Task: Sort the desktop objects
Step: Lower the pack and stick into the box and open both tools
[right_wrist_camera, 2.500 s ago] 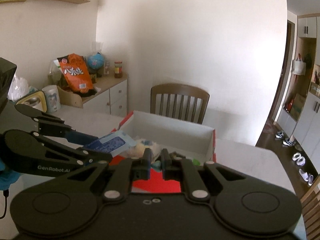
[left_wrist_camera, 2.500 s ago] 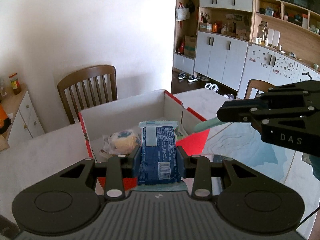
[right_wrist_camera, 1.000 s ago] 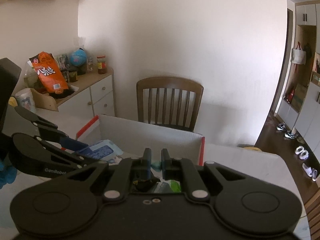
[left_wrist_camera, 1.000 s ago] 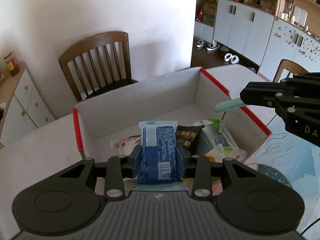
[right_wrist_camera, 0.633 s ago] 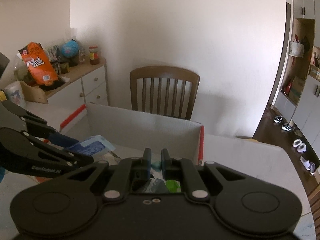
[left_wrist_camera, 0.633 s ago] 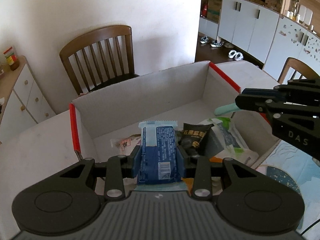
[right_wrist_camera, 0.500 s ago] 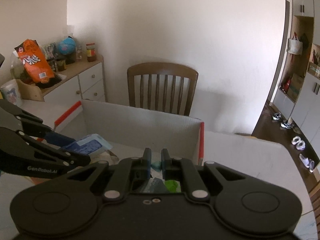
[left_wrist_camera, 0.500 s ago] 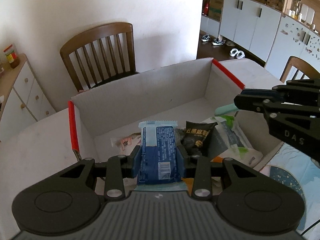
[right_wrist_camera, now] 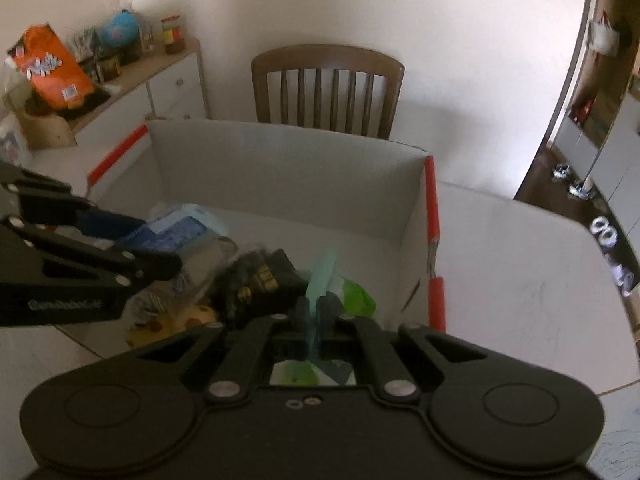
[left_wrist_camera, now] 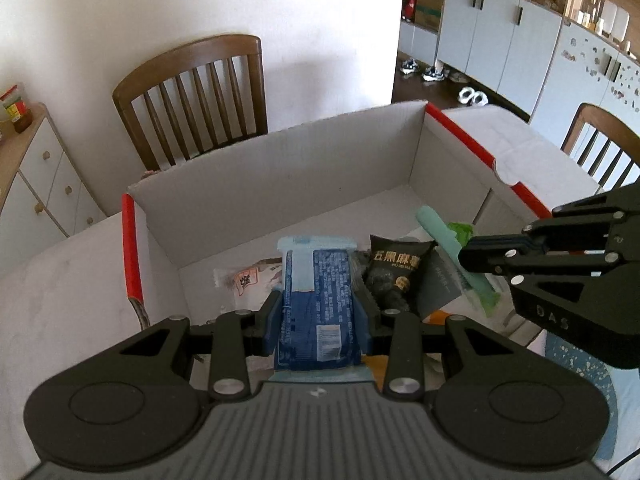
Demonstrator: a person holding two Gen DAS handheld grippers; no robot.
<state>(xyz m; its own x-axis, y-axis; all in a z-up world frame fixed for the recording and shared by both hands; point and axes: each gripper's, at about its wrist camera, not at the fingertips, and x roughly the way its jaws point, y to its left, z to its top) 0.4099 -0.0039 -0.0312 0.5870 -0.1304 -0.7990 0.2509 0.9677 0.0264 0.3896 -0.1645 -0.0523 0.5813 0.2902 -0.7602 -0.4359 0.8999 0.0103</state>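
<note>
Left gripper (left_wrist_camera: 318, 314) is clenching one blue rectangular foil snack packet (left_wrist_camera: 316, 300), its long axis running straight forward along the fingers, sealed pale end pointing away toward the far wall of the box. Packet is hanging over the near left part of the white cardboard box with red-edged flaps (left_wrist_camera: 280, 172). Compared with a second ago, the view is sitting lower and closer over the box, more of the floor showing.

Lying in the box: one pale printed sachet (left_wrist_camera: 244, 280), one black snack pouch with gold lettering (left_wrist_camera: 396, 268), one grey-and-white packet (left_wrist_camera: 444, 280) and something green (left_wrist_camera: 460, 230) beneath; other wrappers too jumbled to count.

Right gripper (right_wrist_camera: 314, 308) is pinching one thin mint-green flat strip (right_wrist_camera: 322, 270) between closed fingers, strip pointing forward and slightly down over the box's right side; it has dropped from above the right rim to inside the walls.

Two brown slatted wooden chairs (left_wrist_camera: 200, 96) are standing beyond the table.
</note>
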